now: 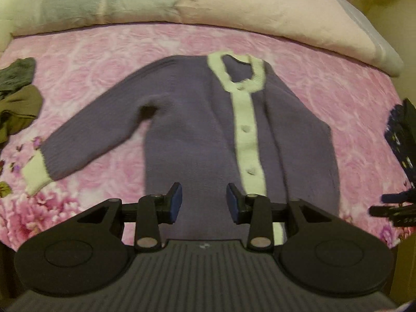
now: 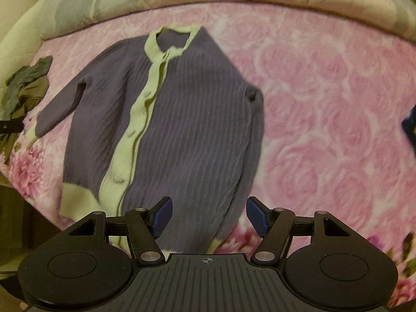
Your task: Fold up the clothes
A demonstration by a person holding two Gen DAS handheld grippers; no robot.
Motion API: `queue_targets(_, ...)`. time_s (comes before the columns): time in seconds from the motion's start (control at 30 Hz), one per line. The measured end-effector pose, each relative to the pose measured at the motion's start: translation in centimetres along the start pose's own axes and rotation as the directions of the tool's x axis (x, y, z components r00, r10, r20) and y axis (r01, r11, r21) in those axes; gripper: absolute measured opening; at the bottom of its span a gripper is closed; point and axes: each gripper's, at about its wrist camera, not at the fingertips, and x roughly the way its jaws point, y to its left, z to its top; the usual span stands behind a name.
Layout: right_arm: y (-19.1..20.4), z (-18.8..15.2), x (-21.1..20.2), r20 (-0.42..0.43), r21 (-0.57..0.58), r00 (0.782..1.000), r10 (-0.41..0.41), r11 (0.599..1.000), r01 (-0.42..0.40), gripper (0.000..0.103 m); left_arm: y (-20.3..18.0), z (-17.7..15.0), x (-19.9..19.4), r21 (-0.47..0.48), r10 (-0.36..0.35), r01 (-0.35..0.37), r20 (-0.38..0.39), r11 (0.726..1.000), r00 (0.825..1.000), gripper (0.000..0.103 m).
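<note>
A purple ribbed cardigan (image 1: 197,119) with a pale green button band lay face up and flat on the pink rose-patterned bedspread (image 1: 98,52), collar toward the pillows (image 1: 234,2) and hem toward the cameras.

Left wrist view: the left gripper (image 1: 204,202) hovered over the cardigan's hem area, fingers spread apart with nothing between the blue pads (image 1: 176,200). The pads sat just left of the button band (image 1: 251,140). This view showed the cardigan's left-of-frame sleeve (image 1: 85,140) fully, extended away from the body and ending in a pale green cuff (image 1: 35,175). Three buttons were visible along the band. An olive and grey garment pile (image 1: 18,96) lay well left of the cardigan. At the right frame edge, a dark object (image 1: 403,140) appeared; its identity could not be determined.

Right wrist view: the right gripper (image 2: 209,215) hovered over the cardigan's lower right portion, fingers released and wide apart, grasping nothing. This view showed the pale green hem band (image 2: 78,200) at the cardigan's lower left corner, which the other view hid behind the gripper body. It also showed the right-side sleeve (image 2: 253,130) lying close along the cardigan's body. A broad expanse of bedspread lay right of the cardigan.

Both views were motion-blurred.
</note>
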Motion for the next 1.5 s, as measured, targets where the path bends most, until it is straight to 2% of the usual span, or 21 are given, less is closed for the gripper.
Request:
queue_targets(0.27,1.4,-3.3,3.0,-0.087,0.073,0.990,0.110,0.992,-0.103,0.066,-1.1,-1.4,1.5,0.031,-0.009,0.011,-0.060,0.999,0.998,0.033)
queue_targets(0.5,6.2,-2.8,7.2,-0.066,-0.047,0.998,0.007,0.999,-0.010,0.066,-0.7,-2.3,2.2,0.037,0.008,-0.004,-0.090,0.999,0.996,0.033)
queue_targets(0.57,7.7,-3.3,8.5,-0.090,-0.103,0.996,-0.011,0.995,0.002,0.066,-0.4,-2.6,2.3,0.036,0.008,-0.005,-0.095,0.999,0.995,0.033)
queue_targets(0.63,9.2,-3.9,9.9,-0.117,-0.165,0.993,-0.028,0.986,0.008,0.066,0.0,-2.8,2.5,0.033,0.014,-0.011,-0.099,0.999,0.995,0.033)
queue_targets(0.7,10.3,-4.7,11.6,-0.160,-0.215,0.983,-0.088,0.975,0.053,0.066,0.6,-3.0,2.6,0.023,0.022,-0.020,-0.103,1.000,0.994,0.033)
queue_targets(0.8,10.2,-5.3,13.4,-0.188,-0.225,0.970,-0.153,0.968,0.109,0.066,1.5,-2.9,2.7,0.006,0.038,-0.038,-0.105,0.999,0.994,0.033)
queue_targets(0.83,9.9,-5.3,13.8,-0.193,-0.218,0.967,-0.169,0.968,0.125,0.047,1.8,-2.8,2.7,0.003,0.044,-0.044,-0.105,0.999,0.993,0.033)
queue_targets(0.87,9.4,-5.0,13.8,-0.204,-0.199,0.967,-0.153,0.974,0.112,0.008,2.0,-2.7,2.6,0.000,0.050,-0.050,-0.105,0.999,0.993,0.033)
queue_targets(0.93,8.2,-4.2,13.1,-0.204,-0.156,0.969,-0.137,0.982,0.106,0.005,2.3,-2.5,2.4,0.000,0.059,-0.059,-0.099,0.998,0.993,0.033)
queue_targets(1.0,6.7,-3.3,11.0,-0.163,-0.109,0.978,-0.131,0.987,0.114,0.005,2.4,-2.0,2.2,-0.004,0.068,-0.068,-0.090,0.998,0.994,0.033)
queue_targets(1.13,1.5,-0.5,4.0,-0.007,-0.009,0.982,-0.191,0.982,0.191,0.004,2.2,-0.8,1.6,-0.005,0.078,-0.079,-0.063,0.997,0.995,0.033)
queue_targets(1.17,-0.1,0.5,2.0,0.047,0.015,0.970,-0.240,0.971,0.240,0.004,2.0,-0.4,1.4,-0.003,0.081,-0.082,-0.053,0.997,0.995,0.033)
queue_targets(1.23,-3.5,2.6,-2.1,0.148,0.071,0.930,-0.337,0.942,0.329,0.004,1.7,0.5,0.9,-0.003,0.087,-0.087,-0.029,0.996,0.996,0.033)
queue_targets(1.3,-7.4,5.1,-5.8,0.234,0.150,0.873,-0.428,0.903,0.403,0.004,1.3,1.5,0.4,-0.005,0.089,-0.089,-0.002,0.996,0.996,0.033)
queue_targets(1.37,-11.2,7.9,-8.6,0.297,0.241,0.803,-0.517,0.854,0.462,0.005,0.9,2.4,-0.2,-0.003,0.094,-0.094,0.028,0.996,0.995,0.033)
queue_targets(1.43,-15.1,10.3,-10.4,0.319,0.339,0.758,-0.569,0.815,0.469,0.005,0.5,3.3,-0.7,0.001,0.101,-0.101,0.052,0.995,0.994,0.033)
queue_targets(1.5,-17.7,11.8,-11.7,0.319,0.432,0.757,-0.570,0.799,0.420,0.006,0.3,4.1,-1.3,0.002,0.106,-0.107,0.076,0.994,0.991,0.033)
